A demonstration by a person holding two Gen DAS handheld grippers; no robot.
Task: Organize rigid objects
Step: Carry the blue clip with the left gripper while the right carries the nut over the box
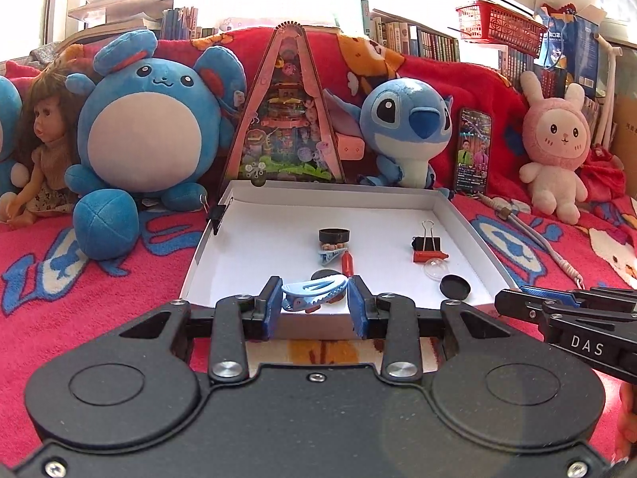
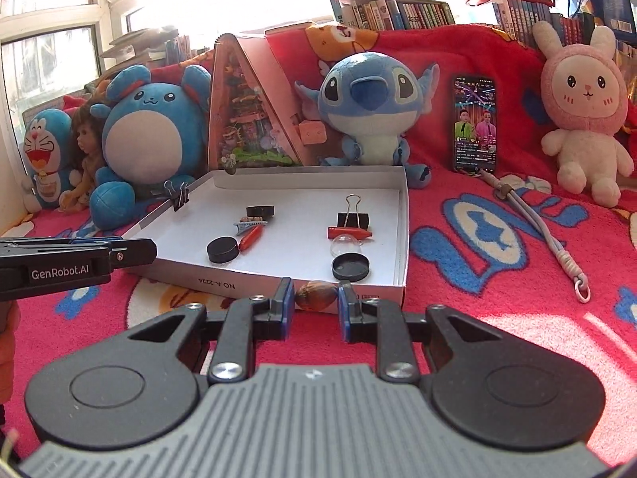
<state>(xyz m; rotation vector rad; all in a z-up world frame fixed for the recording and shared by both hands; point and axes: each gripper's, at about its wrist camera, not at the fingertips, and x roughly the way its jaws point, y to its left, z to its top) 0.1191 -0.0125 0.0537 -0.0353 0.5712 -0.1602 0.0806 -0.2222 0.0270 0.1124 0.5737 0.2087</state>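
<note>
Left tool [image 1: 314, 296] pinching blue hair clip [image 1: 312, 292]; right tool [image 2: 316, 296] pinching walnut [image 2: 316, 296].

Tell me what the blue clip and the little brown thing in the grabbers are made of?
The blue hair clip in the left gripper looks like smooth, glossy plastic: it shines and has moulded teeth. The brown nut-like thing in the right gripper looks like a hard, wrinkly shell, maybe a walnut; its surface is dull and bumpy, but I can't be sure.
</note>
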